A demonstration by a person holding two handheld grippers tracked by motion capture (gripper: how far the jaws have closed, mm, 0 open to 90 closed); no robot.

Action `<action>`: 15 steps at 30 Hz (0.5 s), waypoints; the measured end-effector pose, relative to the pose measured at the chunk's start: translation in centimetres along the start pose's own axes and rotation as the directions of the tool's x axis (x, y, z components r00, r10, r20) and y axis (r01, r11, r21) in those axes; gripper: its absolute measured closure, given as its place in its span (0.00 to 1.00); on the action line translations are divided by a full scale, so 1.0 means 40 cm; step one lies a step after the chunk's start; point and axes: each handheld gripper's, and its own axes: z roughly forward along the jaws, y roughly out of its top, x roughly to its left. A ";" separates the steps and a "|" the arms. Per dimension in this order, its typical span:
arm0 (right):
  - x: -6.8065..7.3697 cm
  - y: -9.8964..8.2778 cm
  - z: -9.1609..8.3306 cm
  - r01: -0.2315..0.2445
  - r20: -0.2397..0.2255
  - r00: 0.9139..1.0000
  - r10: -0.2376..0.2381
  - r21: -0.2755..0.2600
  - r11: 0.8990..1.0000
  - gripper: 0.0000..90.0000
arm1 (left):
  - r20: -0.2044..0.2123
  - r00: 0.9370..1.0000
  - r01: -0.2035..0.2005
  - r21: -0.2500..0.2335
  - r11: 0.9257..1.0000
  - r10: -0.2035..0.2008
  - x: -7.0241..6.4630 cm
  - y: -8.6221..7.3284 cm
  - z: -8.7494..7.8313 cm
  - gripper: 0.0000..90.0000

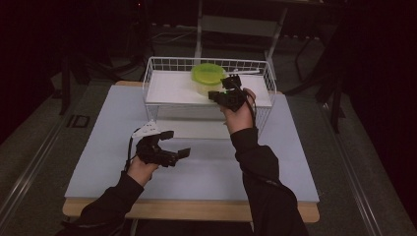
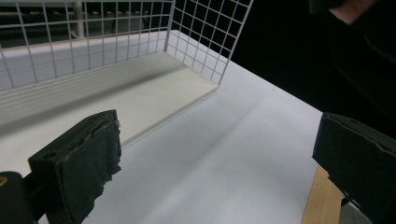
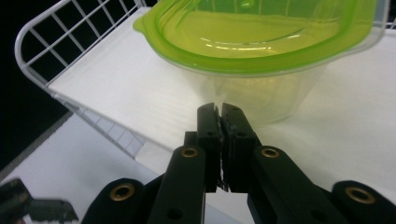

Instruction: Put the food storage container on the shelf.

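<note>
A clear plastic tub with a lime-green lid (image 1: 208,77) (image 3: 261,42) stands on the top shelf of a white wire rack (image 1: 147,78) (image 3: 32,39) at the back of the table. My right gripper (image 1: 232,81) (image 3: 219,109) sits just in front of the tub's wall, jaws shut with nothing between them. Its tips are very near the tub; I cannot tell whether they touch. My left gripper (image 1: 178,142) (image 2: 217,163) hovers low over the table, in front of the rack's lower shelf (image 2: 154,93). It is open wide and empty.
The pale table top (image 1: 206,172) (image 2: 224,154) has a wooden front edge (image 1: 196,209). The rack's wire side wall (image 2: 205,32) rises ahead of the left gripper. Dark floor and chair legs lie beyond the table.
</note>
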 end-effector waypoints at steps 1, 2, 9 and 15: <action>-0.005 0.003 0.002 -0.011 -0.007 1.000 0.011 -0.004 1.000 0.95 | 0.001 1.000 0.002 -0.001 1.000 -0.002 0.000 -0.001 0.001 0.02; -0.008 0.005 0.003 -0.016 -0.001 1.000 0.016 -0.008 1.000 0.95 | 0.003 1.000 -0.001 0.004 1.000 0.000 0.001 -0.002 0.002 0.02; -0.009 0.005 0.003 -0.003 0.015 1.000 0.003 -0.005 1.000 0.91 | 0.004 1.000 -0.008 -0.002 1.000 0.008 -0.003 -0.003 0.001 0.02; 0.018 -0.026 -0.039 0.048 -0.023 0.999 -0.049 -0.010 0.999 0.78 | 0.013 1.000 -0.013 -0.009 1.000 0.013 -0.002 -0.003 -0.008 0.02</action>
